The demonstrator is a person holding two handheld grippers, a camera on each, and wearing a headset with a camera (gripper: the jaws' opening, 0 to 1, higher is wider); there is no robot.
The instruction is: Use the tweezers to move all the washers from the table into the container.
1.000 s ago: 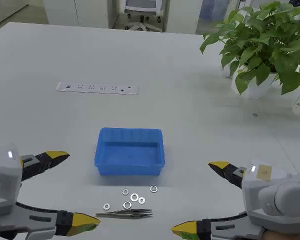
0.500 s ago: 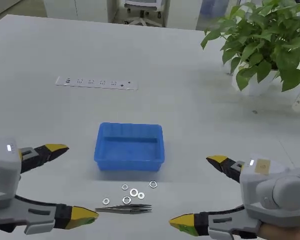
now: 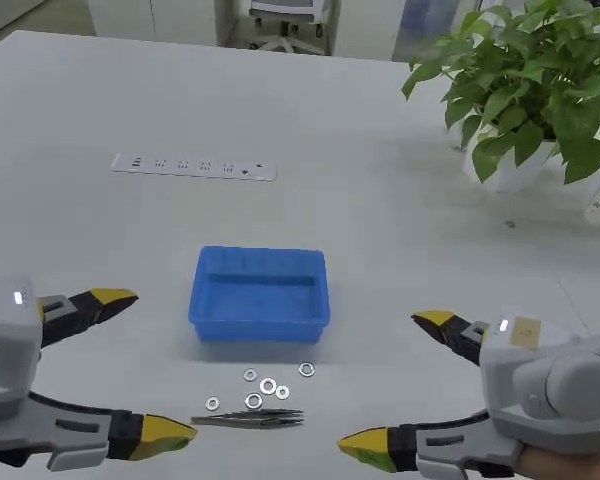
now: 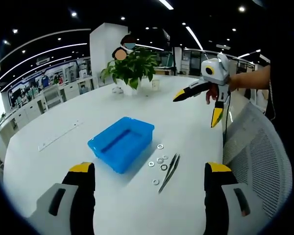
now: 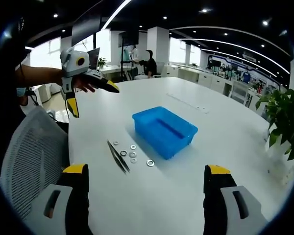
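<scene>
Well behind container [image 3: 258, 326] — power strip [image 3: 193, 168], plant [image 3: 525, 85].

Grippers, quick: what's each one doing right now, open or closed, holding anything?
Left gripper: open, holding nothing.
Right gripper: open, holding nothing.

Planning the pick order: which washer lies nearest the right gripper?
The washer set apart on the right of the group, near the blue container; the others cluster further left by the tweezers.
</scene>
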